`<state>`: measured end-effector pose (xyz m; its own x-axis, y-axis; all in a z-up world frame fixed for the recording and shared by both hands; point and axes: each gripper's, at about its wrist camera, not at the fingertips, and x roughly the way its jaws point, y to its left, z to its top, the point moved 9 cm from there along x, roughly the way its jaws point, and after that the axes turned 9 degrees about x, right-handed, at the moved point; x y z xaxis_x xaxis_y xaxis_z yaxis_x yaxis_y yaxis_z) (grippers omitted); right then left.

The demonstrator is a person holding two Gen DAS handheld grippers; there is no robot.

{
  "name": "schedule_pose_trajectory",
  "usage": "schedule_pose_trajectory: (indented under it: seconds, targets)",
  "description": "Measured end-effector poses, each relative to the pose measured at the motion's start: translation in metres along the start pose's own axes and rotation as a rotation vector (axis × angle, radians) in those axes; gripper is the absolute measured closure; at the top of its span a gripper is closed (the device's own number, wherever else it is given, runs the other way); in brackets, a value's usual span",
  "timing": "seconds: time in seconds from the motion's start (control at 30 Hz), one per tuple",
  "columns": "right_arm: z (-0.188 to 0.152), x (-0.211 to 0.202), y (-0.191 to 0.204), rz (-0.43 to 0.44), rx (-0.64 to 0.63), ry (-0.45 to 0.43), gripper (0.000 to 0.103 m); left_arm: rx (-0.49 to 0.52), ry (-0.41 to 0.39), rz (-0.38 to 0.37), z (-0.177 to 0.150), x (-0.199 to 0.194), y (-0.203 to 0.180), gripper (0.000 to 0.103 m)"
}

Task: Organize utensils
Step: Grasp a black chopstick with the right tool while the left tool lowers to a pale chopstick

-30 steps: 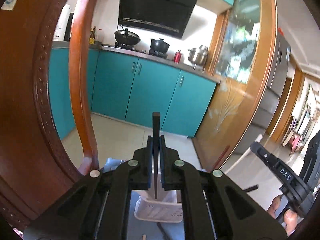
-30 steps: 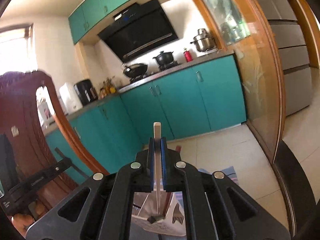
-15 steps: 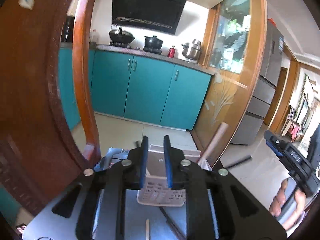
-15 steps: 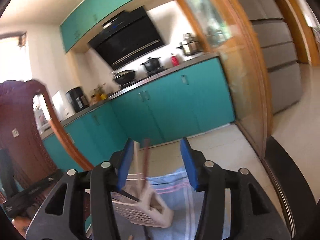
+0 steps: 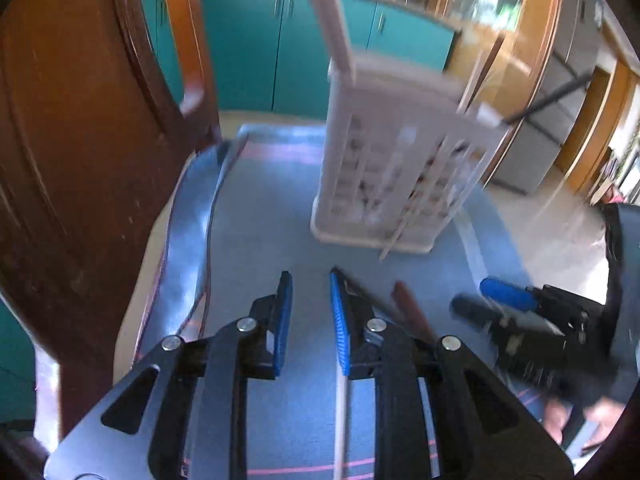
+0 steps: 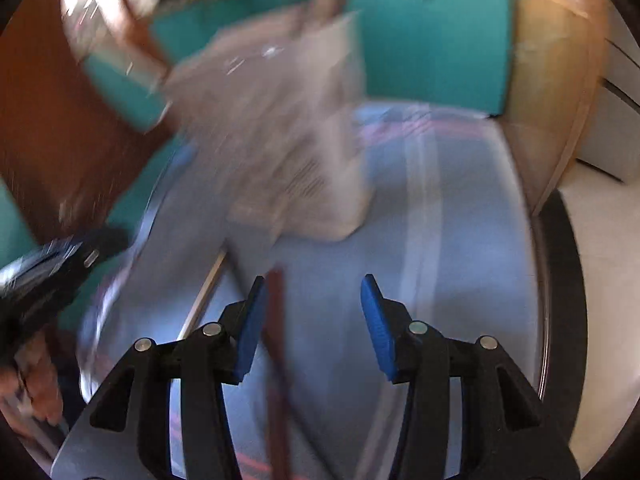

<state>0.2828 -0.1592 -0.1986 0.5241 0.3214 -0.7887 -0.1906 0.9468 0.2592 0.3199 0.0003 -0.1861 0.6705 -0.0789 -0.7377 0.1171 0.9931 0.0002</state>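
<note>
The left hand-held gripper (image 5: 311,300) has its two blue-padded jaws spread, with nothing between them, above a blue cloth with thin pink stripes (image 5: 260,208) that covers the counter. At 12 to 1 o'clock from it stands the white perforated plastic utensil basket (image 5: 400,168), resting on the cloth. Several chopsticks are inside the basket: a pale wooden chopstick (image 5: 332,28) rises from its far left corner, and a dark chopstick (image 5: 548,98) leans out at 2 o'clock. A light wooden chopstick (image 5: 341,412) lies on the cloth just under the right jaw, and a reddish-brown chopstick (image 5: 412,312) lies at 3 o'clock, near the jaw.

The right hand-held gripper (image 6: 312,320) is also spread wide and holds nothing. Its view is strongly blurred. The same basket (image 6: 288,128) appears at 11 to 12 o'clock from it, and the reddish-brown chopstick (image 6: 278,360) lies on the cloth close to the inner side of its left jaw; I cannot tell if they touch. A brown carved wooden chair back (image 5: 80,120) stands at 9 o'clock in the left view, at the cloth's edge.
</note>
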Motion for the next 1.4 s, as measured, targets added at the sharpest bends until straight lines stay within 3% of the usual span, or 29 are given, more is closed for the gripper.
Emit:
schedule_pose_trajectory:
  seconds: [0.1,0.27,0.47,0.53,0.57,0.73,0.83,1.0,1.2,1.3,1.37,1.4]
  targets:
    - [-0.021,0.014,0.023,0.012,-0.106,0.067,0.055,-0.006,0.050,0.049,-0.009,0.008,0.009,0.067]
    - [-0.038,0.024,0.048,0.013,-0.233,0.097,0.055,-0.089,0.091,0.051,-0.016,0.014,0.031,0.066]
    - [-0.044,0.033,0.057,-0.086,-0.351,0.068,0.057,-0.087,0.096,0.048,-0.019,0.013,0.036,0.061]
    - [-0.037,0.034,0.056,-0.110,-0.360,0.053,0.076,-0.080,0.106,0.053,-0.021,0.016,0.035,0.061]
    - [-0.037,0.035,0.056,-0.113,-0.361,0.054,0.093,-0.077,0.111,0.054,-0.021,0.018,0.034,0.061]
    - [-0.041,0.039,0.057,-0.078,-0.354,0.094,0.097,-0.068,0.124,0.053,-0.021,0.022,0.030,0.059]
    - [-0.038,0.029,0.052,-0.034,-0.324,0.109,0.097,-0.069,0.129,0.055,-0.022,0.022,0.031,0.058]
    - [-0.016,0.010,0.020,0.037,-0.160,0.099,0.097,-0.066,0.141,0.060,-0.022,0.029,0.033,0.058]
    - [-0.017,0.007,-0.043,0.002,0.074,0.156,0.097,-0.031,0.161,0.044,-0.025,0.039,0.020,0.056]
    - [-0.019,0.011,-0.052,0.001,0.119,0.171,0.096,-0.005,0.172,0.031,-0.028,0.041,0.008,0.054]
    - [-0.015,0.009,-0.047,0.026,0.109,0.156,0.092,0.013,0.178,0.022,-0.030,0.042,0.000,0.053]
    - [-0.016,0.004,-0.047,0.038,0.112,0.150,0.084,0.021,0.181,0.017,-0.031,0.043,-0.004,0.053]
